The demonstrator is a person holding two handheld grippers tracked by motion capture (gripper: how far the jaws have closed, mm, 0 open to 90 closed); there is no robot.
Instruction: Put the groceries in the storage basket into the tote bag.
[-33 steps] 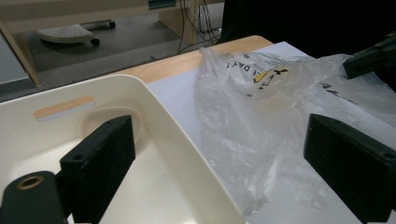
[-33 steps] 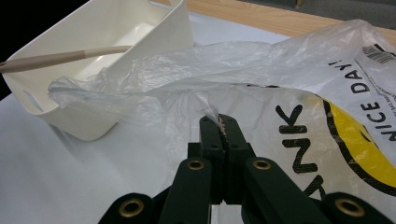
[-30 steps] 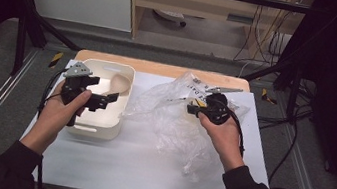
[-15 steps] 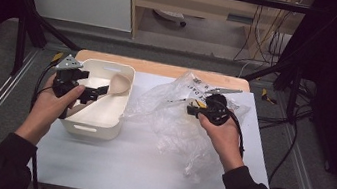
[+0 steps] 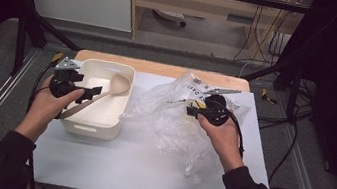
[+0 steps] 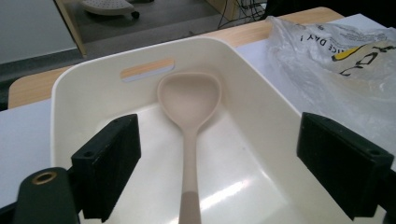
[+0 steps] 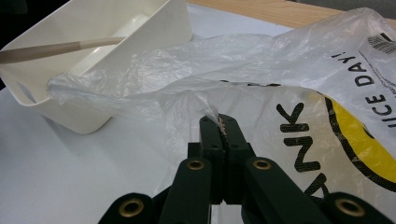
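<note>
A: Where does it all stand?

B: The spoon [image 6: 189, 121] lies in the white tub [image 5: 118, 112], bowl against the far wall, handle sticking out over the near rim. The left claw [image 6: 233, 172] is wide, its jaws have just been closing a little, and the handle runs between them untouched.

A: And the other side?

B: The right claw [image 7: 223, 128] is pinched tight on a fold of the plastic bag [image 5: 173, 115], which sprawls on the bench [image 5: 135, 170] just beside the tub.

A: So how should the spoon be taken?

B: I'd centre the handle between the pads, low on the shaft, then close squarely so it doesn't roll. Lift the handle clear of the rim before swinging toward the bag, while the right side holds the bag's mouth up and taut.
</note>
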